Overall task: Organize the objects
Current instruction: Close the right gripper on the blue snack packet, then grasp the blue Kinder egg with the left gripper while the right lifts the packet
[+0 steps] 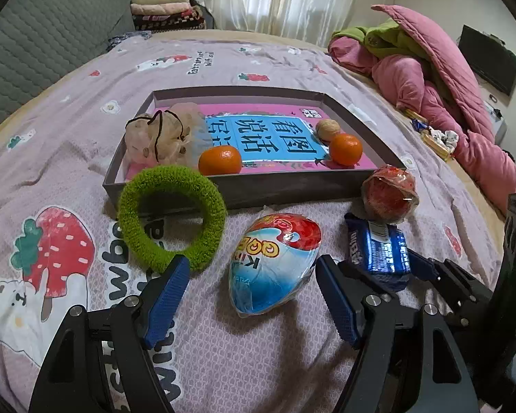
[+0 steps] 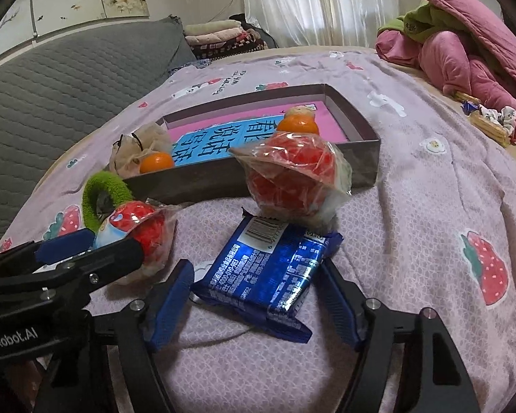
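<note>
A shallow grey cardboard box (image 1: 244, 186) lies on the bed's pink strawberry-print sheet (image 1: 223, 337), holding a glossy pink-and-blue book (image 1: 271, 137), two smooth tangerines (image 1: 220, 160), a walnut (image 1: 328, 129) and a gauzy beige scrunchie (image 1: 158, 141). Leaning against its near wall is a fuzzy green ring (image 1: 170, 216). Nearer on the sheet lie an egg-shaped toy in crinkly film (image 1: 275, 261), a round red sweet in clear wrap (image 1: 390, 194) and a flat, shiny blue biscuit packet (image 2: 268, 272). The left tongs (image 1: 253, 296) stand wide apart either side of the egg, not pressing it. The right tongs (image 2: 258, 292) straddle the blue packet, pads at its edges; whether they press it I cannot tell. A crumpled pink quilt (image 1: 440, 79) fills the bed's far right corner; the sheet to the right of the box lies bare.
</note>
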The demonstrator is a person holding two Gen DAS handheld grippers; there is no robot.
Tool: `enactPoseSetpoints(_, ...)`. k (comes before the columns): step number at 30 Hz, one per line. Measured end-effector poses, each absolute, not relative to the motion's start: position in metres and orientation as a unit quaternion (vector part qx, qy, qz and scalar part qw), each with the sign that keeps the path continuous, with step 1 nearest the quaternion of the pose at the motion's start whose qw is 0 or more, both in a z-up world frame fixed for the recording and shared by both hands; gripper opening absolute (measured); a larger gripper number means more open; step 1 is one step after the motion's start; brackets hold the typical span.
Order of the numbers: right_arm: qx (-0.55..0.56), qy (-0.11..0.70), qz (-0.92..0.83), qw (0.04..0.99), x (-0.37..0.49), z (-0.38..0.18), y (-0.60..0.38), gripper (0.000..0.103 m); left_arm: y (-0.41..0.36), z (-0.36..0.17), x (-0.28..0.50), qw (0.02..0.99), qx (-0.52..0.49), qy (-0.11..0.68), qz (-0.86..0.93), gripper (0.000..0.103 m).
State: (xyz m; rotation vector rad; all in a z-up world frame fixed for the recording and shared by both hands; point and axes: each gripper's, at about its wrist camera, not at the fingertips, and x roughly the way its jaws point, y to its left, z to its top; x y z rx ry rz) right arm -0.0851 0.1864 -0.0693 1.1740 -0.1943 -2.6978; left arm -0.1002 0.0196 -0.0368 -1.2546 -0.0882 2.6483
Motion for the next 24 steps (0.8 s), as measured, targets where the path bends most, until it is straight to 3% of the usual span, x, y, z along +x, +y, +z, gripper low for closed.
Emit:
enactPoseSetpoints(5, 0.405, -0.065, -0.906, 0.1, -0.084, -0.07, 0.194, 0.065, 0.022, -0.038, -0.099, 0.106, -0.427, -0.025, 0.898, 0.077)
enactPoseSetpoints(24, 0.409, -0.017, -0.901, 0.145, -0.073, -0.067, 0.194, 0.063, 0.04, -0.05, -0.108, 0.097, -0.437, 0.005, 0.894, 0.077)
